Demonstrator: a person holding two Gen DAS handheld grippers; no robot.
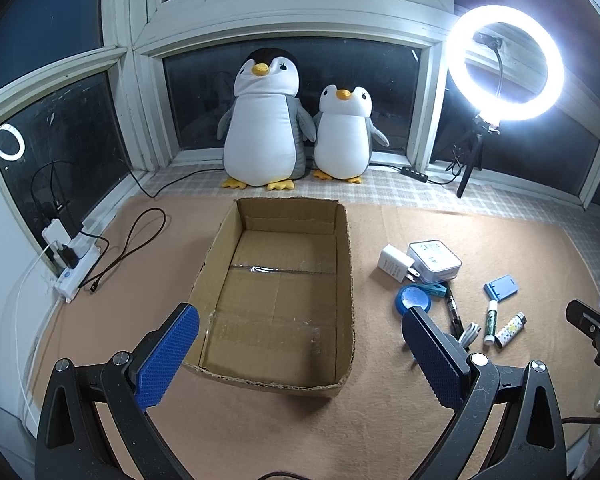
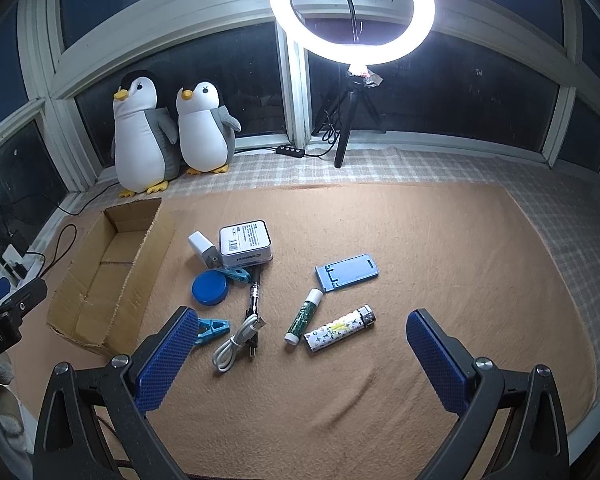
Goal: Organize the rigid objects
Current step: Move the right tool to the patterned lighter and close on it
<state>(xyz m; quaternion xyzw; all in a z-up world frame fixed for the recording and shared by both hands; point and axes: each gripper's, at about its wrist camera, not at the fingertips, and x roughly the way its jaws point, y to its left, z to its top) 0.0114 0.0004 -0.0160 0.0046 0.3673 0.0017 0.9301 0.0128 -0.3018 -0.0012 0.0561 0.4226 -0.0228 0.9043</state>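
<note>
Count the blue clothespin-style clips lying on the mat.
2. One clip lies between the round blue lid and the white box; the other clip sits beside the right gripper's left finger, near the white cable. No others show.

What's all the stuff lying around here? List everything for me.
box: 1, brown cardboard, open and empty, left of the small items
charger: 1, white, beside the case
case: 1, white and grey, behind the pile
lid: 1, blue, round
clips: 2, light blue, one by the lid, one near the cable
pen: 1, black
cable: 1, white, coiled
phone stand: 1, blue
glue stick: 1, green and white
lighter: 1, white, patterned
penguins: 2, plush, at the window
ring light: 1, lit, on a tripod
power strip: 1, white, far left
left gripper: jaws open
right gripper: jaws open
</note>
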